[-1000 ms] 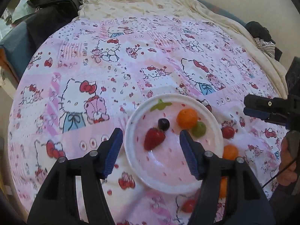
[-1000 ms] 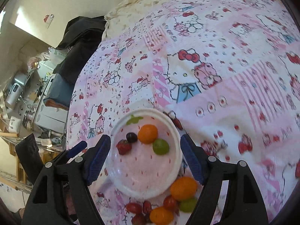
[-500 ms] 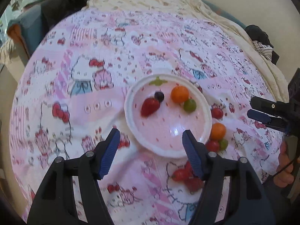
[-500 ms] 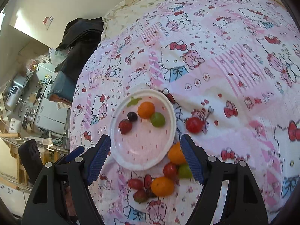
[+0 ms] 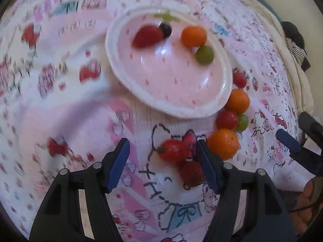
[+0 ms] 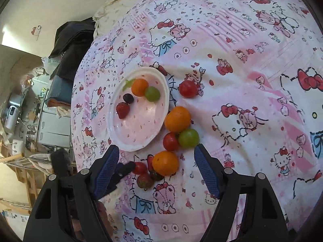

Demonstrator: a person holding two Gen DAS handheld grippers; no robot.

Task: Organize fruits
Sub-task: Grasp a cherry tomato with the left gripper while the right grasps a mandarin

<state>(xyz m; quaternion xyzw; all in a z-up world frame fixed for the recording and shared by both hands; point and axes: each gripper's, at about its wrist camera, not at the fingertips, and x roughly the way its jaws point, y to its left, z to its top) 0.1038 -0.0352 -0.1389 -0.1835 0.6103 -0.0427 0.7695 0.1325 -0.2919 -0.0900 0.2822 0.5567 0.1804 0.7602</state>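
Observation:
A white and pink plate (image 5: 226,92) (image 6: 129,143) lies on the Hello Kitty cloth and holds a strawberry (image 5: 147,36), a dark berry (image 5: 166,30), an orange (image 5: 193,35) and a green grape (image 5: 204,54). Loose fruit lies beside the plate: oranges (image 6: 177,119) (image 6: 165,163), a green grape (image 6: 188,138), red tomatoes (image 6: 187,88) (image 6: 170,141) and a strawberry (image 6: 144,180). My left gripper (image 5: 162,153) is open, low over the cloth, with a red tomato (image 5: 171,150) between its fingers. My right gripper (image 6: 156,159) is open above the loose pile.
The Hello Kitty cloth (image 6: 252,64) covers a round table. Dark clothes (image 6: 70,40) and a cream cloth (image 6: 121,6) lie at the far edge. Shelves and cluttered appliances (image 6: 24,121) stand beyond the table's left side.
My left gripper has come down and back towards the loose fruit, so a red tomato now sits between its fingers. My right gripper has pulled back, and more of the loose pile shows.

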